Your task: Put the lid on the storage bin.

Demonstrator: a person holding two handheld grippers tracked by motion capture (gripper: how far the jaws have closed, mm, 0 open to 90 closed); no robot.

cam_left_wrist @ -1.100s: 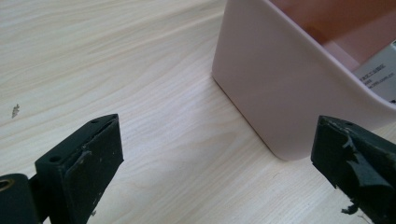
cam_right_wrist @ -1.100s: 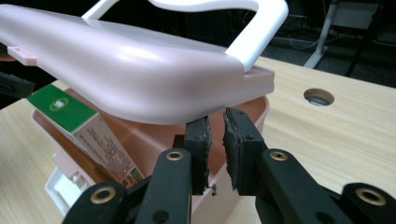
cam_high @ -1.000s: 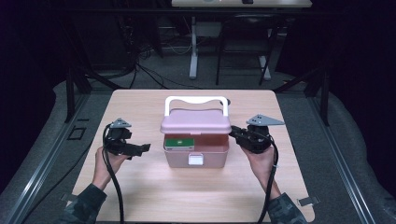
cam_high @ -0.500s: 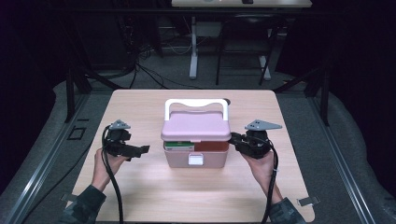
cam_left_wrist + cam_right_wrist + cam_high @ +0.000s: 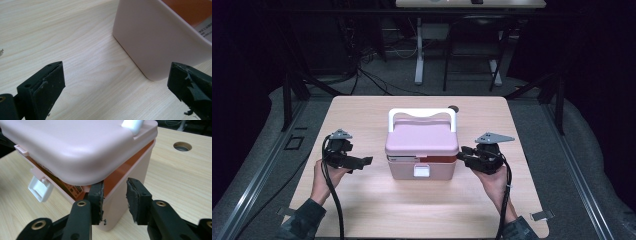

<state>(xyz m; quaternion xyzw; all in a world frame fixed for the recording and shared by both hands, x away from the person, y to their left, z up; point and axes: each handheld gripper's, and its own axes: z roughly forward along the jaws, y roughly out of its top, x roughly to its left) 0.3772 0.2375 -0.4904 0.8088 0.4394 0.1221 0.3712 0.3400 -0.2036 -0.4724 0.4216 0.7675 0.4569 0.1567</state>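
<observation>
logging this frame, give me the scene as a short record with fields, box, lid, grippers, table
box: pink box mid-table, white latch hanging loose at front
lid: pink lid lowered but ajar, gap at the rim; white handle upright
right gripper: right gripper at the box's corner, jaws just been opening, one inside the rim, one outside
left gripper: left gripper open, apart from the box
table: wooden table

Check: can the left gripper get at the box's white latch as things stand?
Probably yes. The left gripper stands open beside the box, bare table between them; the latch on the front wall is uncovered.
</observation>
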